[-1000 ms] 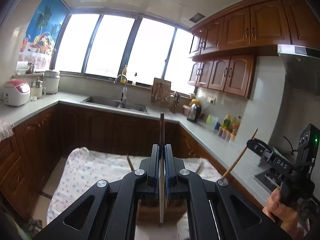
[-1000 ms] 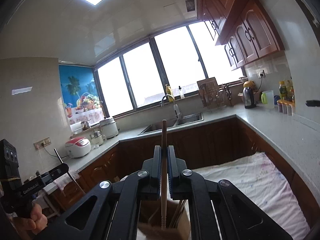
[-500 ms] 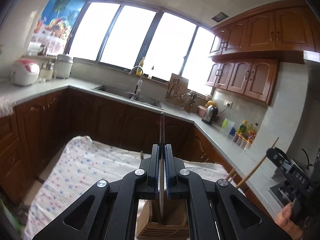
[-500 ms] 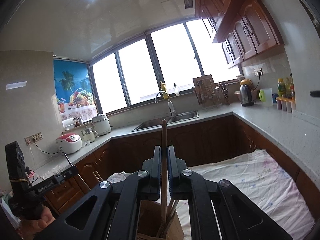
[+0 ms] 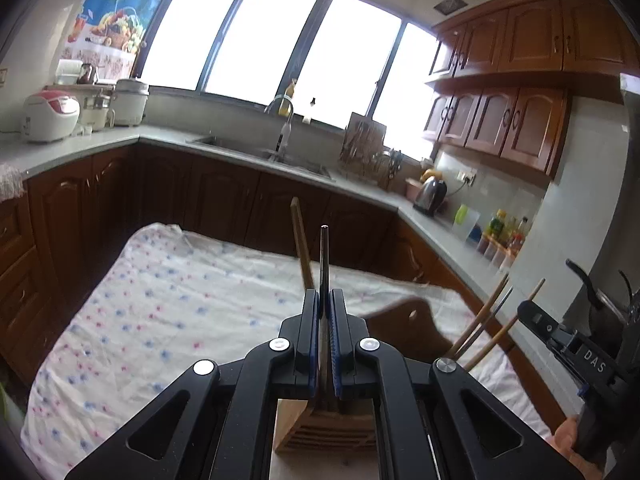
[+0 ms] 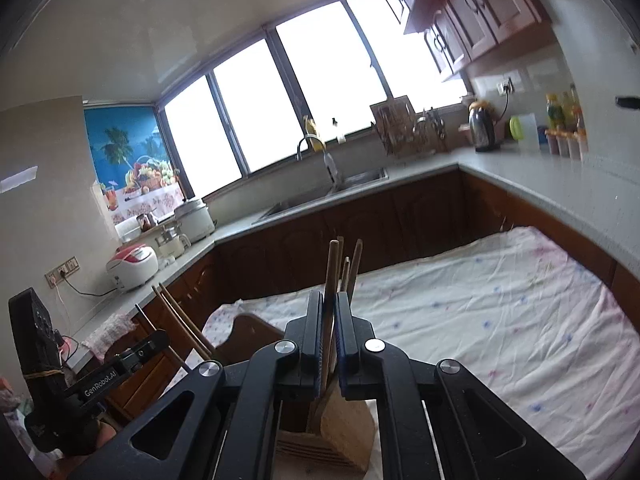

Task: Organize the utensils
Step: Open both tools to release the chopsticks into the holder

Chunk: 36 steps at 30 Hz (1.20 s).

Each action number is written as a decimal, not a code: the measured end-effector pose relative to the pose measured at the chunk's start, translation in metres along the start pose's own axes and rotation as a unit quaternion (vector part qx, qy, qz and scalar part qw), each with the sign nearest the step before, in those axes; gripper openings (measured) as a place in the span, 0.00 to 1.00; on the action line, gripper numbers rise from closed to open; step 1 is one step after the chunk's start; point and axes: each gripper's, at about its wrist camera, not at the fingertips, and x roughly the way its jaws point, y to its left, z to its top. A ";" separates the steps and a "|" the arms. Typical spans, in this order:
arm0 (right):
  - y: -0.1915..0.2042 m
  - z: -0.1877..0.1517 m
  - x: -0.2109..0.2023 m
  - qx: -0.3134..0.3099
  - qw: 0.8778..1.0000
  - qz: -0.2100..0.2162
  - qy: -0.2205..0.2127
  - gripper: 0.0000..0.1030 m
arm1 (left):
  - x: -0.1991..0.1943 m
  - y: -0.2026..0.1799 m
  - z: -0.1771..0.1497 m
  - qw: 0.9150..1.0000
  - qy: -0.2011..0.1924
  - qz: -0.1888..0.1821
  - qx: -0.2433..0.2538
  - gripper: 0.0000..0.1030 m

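Your left tongs [image 5: 325, 312] are clenched on a thin dark metal utensil handle [image 5: 324, 256], which stands upright between the blue-lined pads and rises past their tips. Its lower end runs down toward the light wooden slatted utensil holder [image 5: 320, 432] sitting directly below the tongs; whether it touches the holder's bottom is hidden by the jaws. A flat wooden handle [image 5: 301, 248] stands in the same holder just to the left of the metal one, leaning slightly left.

Your right tongs [image 6: 329, 312] are clenched on a round brown wooden handle [image 6: 331, 272], upright and also reaching down into the holder [image 6: 340, 436]. Close behind it, more wooden sticks [image 6: 354, 264] rise from the holder, tilted slightly right.

From the left camera, your right tongs show at the right edge, with a few thin wooden sticks [image 5: 480, 320] slanting up beside them. From the right camera, your left tongs [image 6: 156, 338] show at the lower left, near a pair of slanted wooden chopsticks [image 6: 180, 320].

The holder rests on a desk covered by a white cloth with small pink and blue flowers [image 5: 180, 304]. A dark brown wooden board with a round hole [image 5: 408, 328] sits just beyond the holder.
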 end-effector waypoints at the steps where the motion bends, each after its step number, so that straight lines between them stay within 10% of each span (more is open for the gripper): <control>1: 0.001 -0.001 0.000 -0.002 1.000 -0.002 -0.001 0.06 | -0.001 0.001 0.001 1.000 0.000 0.002 -0.001 0.04; 36: -0.004 0.003 0.005 0.027 0.999 0.009 0.033 0.13 | 0.008 0.001 0.010 0.999 0.037 0.005 -0.001 0.07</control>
